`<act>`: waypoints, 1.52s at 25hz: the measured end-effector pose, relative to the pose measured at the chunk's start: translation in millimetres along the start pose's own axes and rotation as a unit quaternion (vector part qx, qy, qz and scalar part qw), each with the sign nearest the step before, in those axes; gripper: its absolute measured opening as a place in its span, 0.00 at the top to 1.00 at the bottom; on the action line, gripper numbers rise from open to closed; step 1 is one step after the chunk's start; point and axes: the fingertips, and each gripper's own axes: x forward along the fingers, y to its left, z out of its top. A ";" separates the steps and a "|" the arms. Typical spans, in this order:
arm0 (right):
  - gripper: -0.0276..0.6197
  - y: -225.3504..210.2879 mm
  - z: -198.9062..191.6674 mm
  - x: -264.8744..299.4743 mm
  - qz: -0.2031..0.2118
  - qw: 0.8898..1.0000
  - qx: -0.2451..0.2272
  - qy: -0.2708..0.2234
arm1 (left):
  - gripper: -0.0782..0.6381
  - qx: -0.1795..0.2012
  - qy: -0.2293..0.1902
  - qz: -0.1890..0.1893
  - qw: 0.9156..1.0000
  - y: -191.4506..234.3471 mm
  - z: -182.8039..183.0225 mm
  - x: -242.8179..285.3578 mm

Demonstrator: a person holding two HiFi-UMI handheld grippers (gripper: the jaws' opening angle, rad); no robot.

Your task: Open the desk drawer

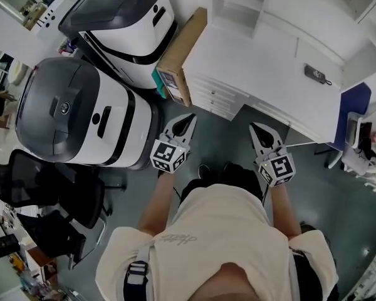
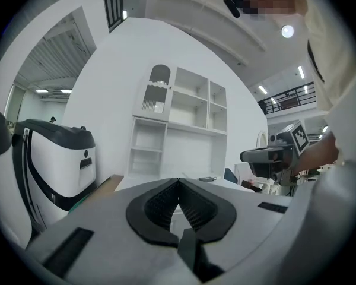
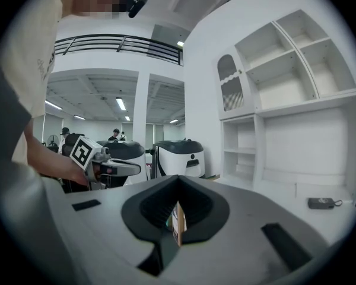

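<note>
White desk [image 1: 263, 74] with shelving [image 1: 250, 5] stands ahead of me, and its drawers [image 1: 214, 96] sit shut at the left end, just beside a cardboard box [image 1: 178, 52] and near two grey-topped machines [image 1: 81, 115]. I hold both grippers over the floor [image 1: 222, 137] short of the desk, touching no drawer: my left gripper [image 1: 184, 124] has its jaws pressed together on nothing, and my right gripper [image 1: 259, 130] is likewise clenched and empty. One small black device [image 1: 316, 74] lies on the desk.
</note>
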 end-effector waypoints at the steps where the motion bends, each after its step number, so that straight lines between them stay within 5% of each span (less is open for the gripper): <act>1: 0.95 -2.5 -2.1 1.4 -0.003 1.000 0.001 0.003 | 0.89 -0.003 0.003 -0.001 1.000 2.5 -3.4 3.5; 9: 0.95 -38.8 -28.4 15.2 -0.013 0.999 0.033 0.024 | 0.89 -0.011 0.044 -0.001 0.999 16.5 -24.4 41.7; 24: 0.95 -152.9 -10.2 99.0 0.003 0.999 0.039 -0.016 | 0.89 0.019 0.071 -0.012 0.997 52.1 11.4 167.7; 38: 0.95 -205.6 -9.0 134.4 0.020 0.999 0.032 -0.014 | 0.88 0.031 0.046 -0.011 0.998 65.6 41.2 234.9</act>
